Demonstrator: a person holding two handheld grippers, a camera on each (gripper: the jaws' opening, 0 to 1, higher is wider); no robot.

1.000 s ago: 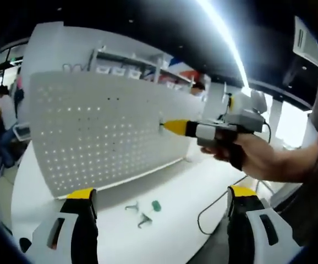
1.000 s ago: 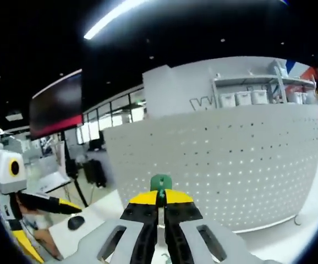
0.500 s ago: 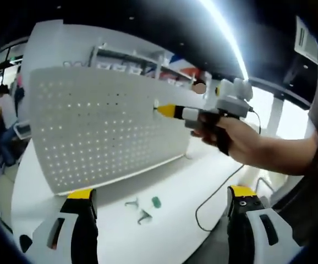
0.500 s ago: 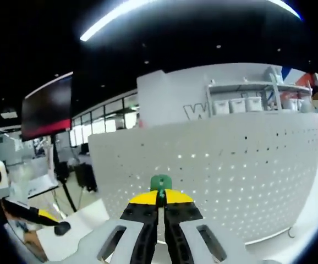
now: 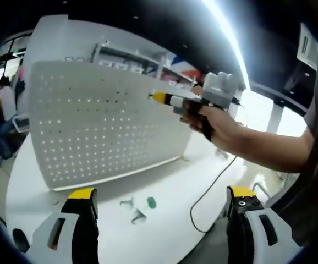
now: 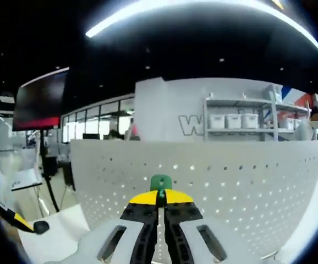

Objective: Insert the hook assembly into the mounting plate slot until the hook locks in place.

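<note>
Green plastic hook assembly (image 6: 160,182) sits pinched between the right gripper (image 6: 160,202) tips, facing the perforated white mounting plate (image 6: 241,181) ahead. Left gripper (image 5: 158,193) is spread. Right gripper has risen along the plate since earlier.

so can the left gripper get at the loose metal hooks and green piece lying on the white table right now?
Probably yes. The left gripper is open and holds nothing, and the metal hooks and green piece lie on the white table ahead of its jaws, with nothing between them. The right gripper is up at the white pegboard, out of the way.
</note>
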